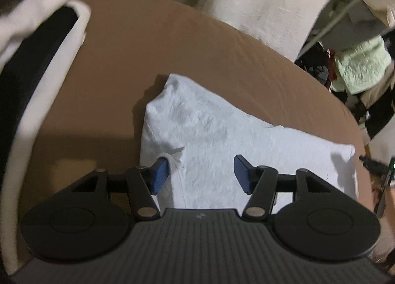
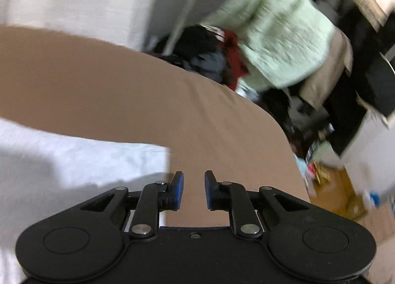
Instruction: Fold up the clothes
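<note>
A pale grey garment (image 1: 205, 140) lies partly folded on the tan-covered bed (image 1: 128, 56), its far corner peaked up. The left gripper (image 1: 201, 172) hovers over the garment's near edge with its blue pads spread wide and nothing between them. The right gripper (image 2: 193, 190) sits just beside the garment's right edge (image 2: 81, 160), above bare tan sheet, its pads narrowly parted and holding nothing. A blurred heap of clothes (image 2: 276, 37) lies beyond the bed's far right side.
</note>
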